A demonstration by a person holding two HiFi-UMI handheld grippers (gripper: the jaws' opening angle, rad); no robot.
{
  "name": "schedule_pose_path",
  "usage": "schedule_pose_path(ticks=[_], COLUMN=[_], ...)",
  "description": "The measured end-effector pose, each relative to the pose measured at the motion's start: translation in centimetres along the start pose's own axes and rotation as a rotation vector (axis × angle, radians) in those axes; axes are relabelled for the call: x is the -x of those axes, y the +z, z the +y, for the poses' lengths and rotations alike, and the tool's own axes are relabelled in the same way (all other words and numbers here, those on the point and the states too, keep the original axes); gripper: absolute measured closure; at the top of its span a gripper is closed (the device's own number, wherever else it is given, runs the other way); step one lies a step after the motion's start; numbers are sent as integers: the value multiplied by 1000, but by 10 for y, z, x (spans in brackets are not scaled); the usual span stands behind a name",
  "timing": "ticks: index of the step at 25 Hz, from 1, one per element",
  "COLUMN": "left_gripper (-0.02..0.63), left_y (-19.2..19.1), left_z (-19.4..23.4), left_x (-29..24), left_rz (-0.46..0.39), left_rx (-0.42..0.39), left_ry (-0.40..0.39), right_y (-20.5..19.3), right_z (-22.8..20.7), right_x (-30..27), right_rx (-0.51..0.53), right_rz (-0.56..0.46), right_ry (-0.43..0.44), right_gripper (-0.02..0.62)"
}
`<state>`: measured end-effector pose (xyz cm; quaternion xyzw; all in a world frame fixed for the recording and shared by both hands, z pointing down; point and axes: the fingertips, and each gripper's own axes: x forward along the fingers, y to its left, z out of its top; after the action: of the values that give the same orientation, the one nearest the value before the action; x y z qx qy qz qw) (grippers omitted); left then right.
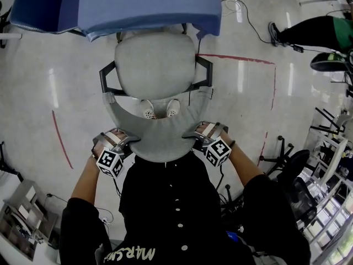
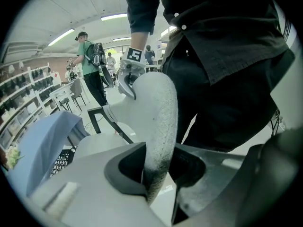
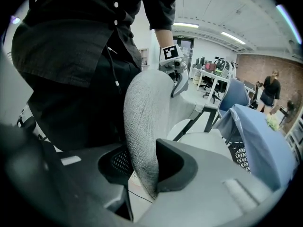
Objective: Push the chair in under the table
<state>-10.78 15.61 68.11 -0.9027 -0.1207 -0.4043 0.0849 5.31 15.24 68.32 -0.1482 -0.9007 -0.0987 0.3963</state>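
- left gripper (image 2: 158, 171): jaws are closed onto the backrest (image 1: 160, 134) of the chair (image 1: 155, 87), with its rim clamped between the dark pads (image 2: 124, 174) (grey fabric fills the whole gap).
- right gripper (image 3: 144, 167): same grip, with the jaws pinched on the opposite end of that rim.
- both grippers are held level with each other, one at each end of the curved rim, close in front of the person's black shirt (image 1: 176, 208).
- seat (image 1: 154, 65): mostly out in the open; only its far edge is met by the hanging edge of the blue cloth (image 1: 149, 7).
- table (image 1: 44, 7): draped in that cloth, directly beyond the chair.
- black armrests (image 1: 106, 77) are seen on either side of the seat, short of the table.
- red tape line (image 1: 237, 58) is seen on the floor to the right.
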Motion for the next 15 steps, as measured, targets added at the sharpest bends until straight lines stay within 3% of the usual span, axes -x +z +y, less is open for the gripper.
schedule_pose_path(ticks=[5,15], left_gripper=[492,495], left_y=[-9,-5], left_z=[17,60], left_x=[5,-1], left_rz=[8,-10], left_rx=[39,31], left_ry=[36,64], right_y=[-3,-32], right_z=[-16,-58], right_x=[0,20], right_rx=[-7,17], right_rz=[-5,30], right_ry=[-15,-9], right_gripper=[469,465])
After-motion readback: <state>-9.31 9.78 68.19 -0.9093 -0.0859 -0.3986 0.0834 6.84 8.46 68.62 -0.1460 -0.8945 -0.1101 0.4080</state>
